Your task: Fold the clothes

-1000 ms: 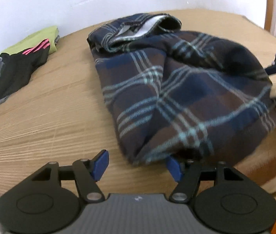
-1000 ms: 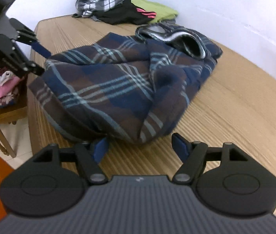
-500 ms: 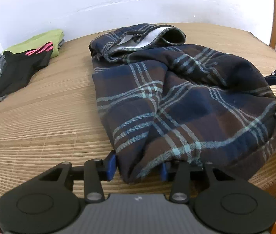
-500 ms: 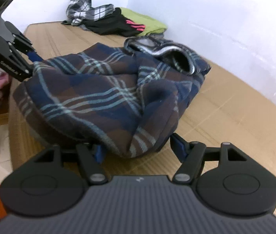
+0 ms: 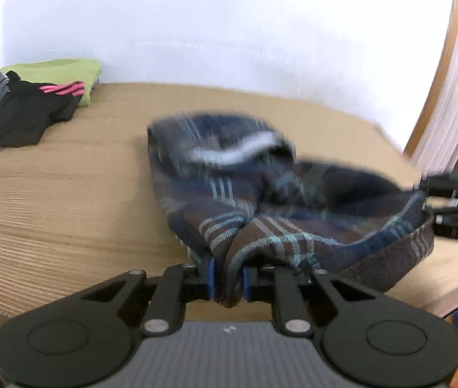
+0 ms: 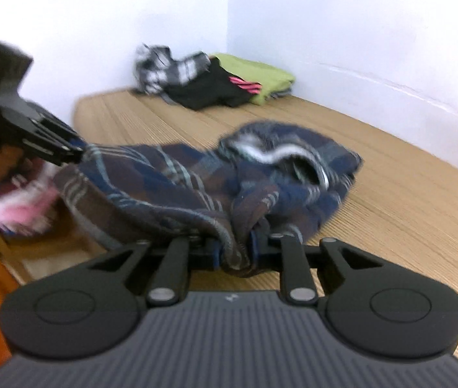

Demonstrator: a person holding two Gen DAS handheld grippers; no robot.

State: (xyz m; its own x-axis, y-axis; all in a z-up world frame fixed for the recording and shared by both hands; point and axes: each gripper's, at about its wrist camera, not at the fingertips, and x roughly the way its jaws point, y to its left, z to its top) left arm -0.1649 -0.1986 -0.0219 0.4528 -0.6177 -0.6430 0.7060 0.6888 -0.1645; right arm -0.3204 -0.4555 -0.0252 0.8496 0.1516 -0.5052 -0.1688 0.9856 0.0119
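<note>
Plaid flannel, dark blue and brown: the shirt lies bunched on the wooden table, its near hem lifted off the surface. The left gripper is closing, pads pinching one hem corner; the right gripper is closing on the other corner. This cloth looks soft, limp and fairly thick, so it will sag between the two holds. Corners are the right place to hold; thick bunched folds may slip

Bright, even light; motion blur throughout, fisheye-bent edges.
</note>
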